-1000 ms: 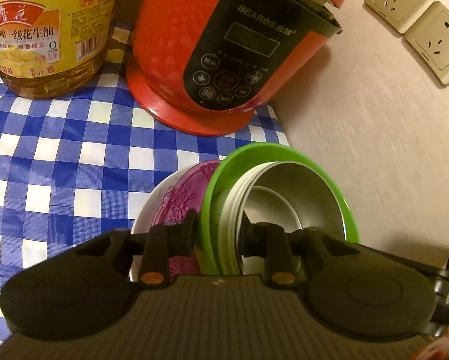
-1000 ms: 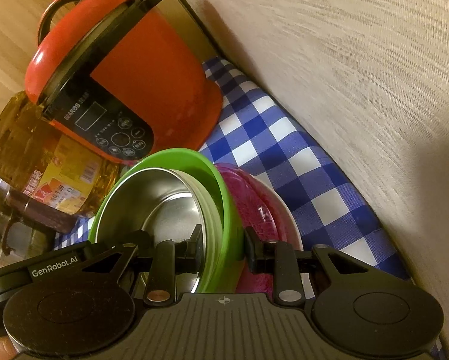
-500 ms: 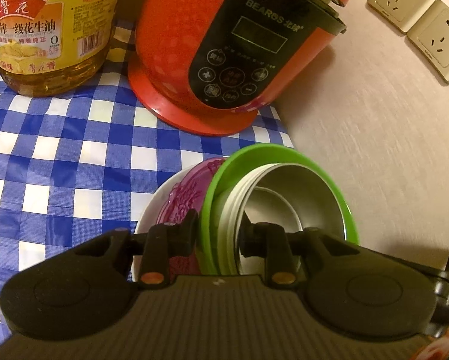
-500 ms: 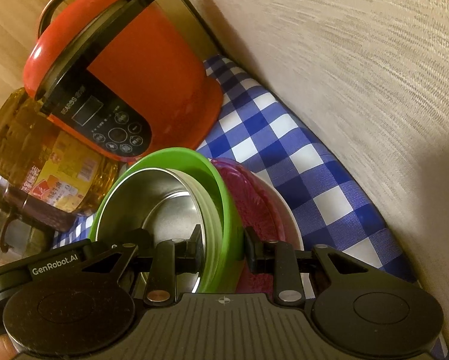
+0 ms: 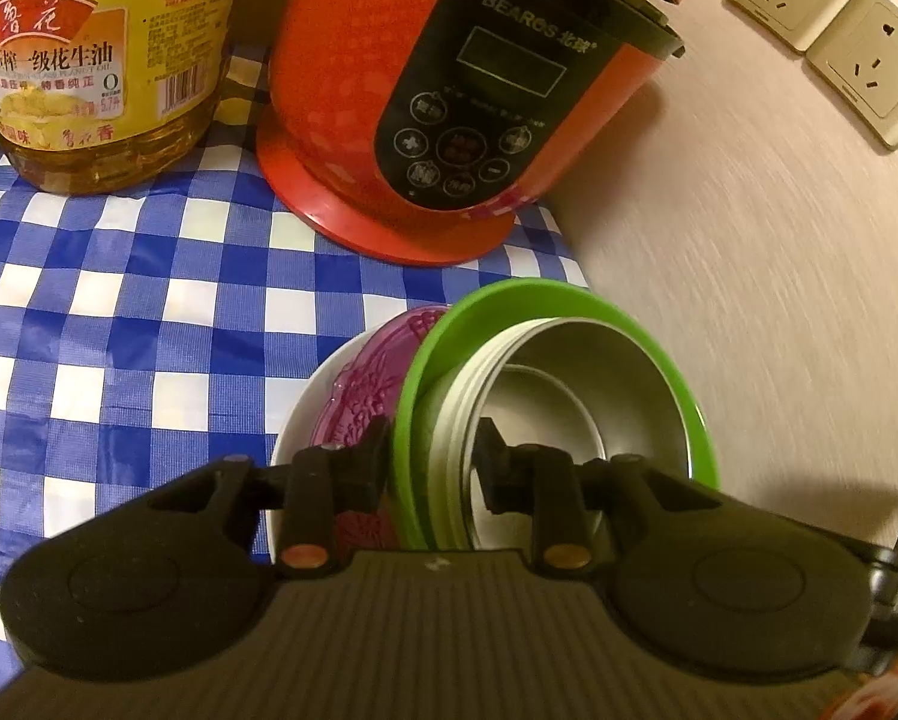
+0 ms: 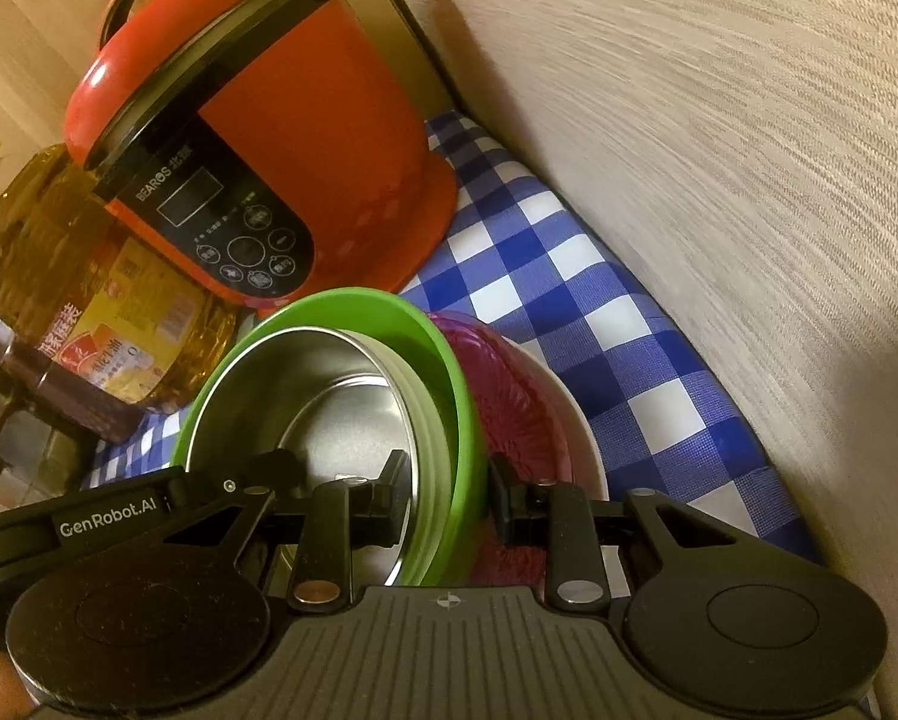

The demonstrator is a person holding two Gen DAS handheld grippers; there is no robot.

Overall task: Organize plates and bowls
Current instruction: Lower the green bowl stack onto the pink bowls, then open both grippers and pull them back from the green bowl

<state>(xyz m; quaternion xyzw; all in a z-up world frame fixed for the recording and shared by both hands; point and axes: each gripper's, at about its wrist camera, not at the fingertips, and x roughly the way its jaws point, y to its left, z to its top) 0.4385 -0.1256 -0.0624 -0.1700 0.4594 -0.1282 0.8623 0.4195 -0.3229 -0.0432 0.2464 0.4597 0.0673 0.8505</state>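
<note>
- Bowls are nested in one stack: a steel bowl (image 5: pixel 574 396) inside a green bowl (image 5: pixel 544 300), with a purple dish (image 5: pixel 371 384) and a white plate (image 5: pixel 305 420) beneath, all near the wall edge of the checked surface (image 5: pixel 119 330), just in front of the red cooker (image 5: pixel 449 120).
- Left tool (image 5: pixel 431 456) pinches the stacked rim, one finger inside the steel bowl and the other outside against the purple dish; right tool (image 6: pixel 446 492) pinches the opposite rim the same way, its outer finger on the purple side.
- Stack looks tilted in both views, so the step in hand is probably carrying or setting it down as one unit with both tools.
- Keep both grips firm and matched; a slack pinch on smooth steel could let the inner bowl slide out.
- Level the stack before lowering, and move both hands together so the rims are not twisted against each other.
- Mind the cooker, the oil bottle (image 5: pixel 83 60) and the wall (image 5: pixel 778 270); the free space lies on the checked cloth to the open side.
- Release only once the white plate sits flat, one tool at a time.
</note>
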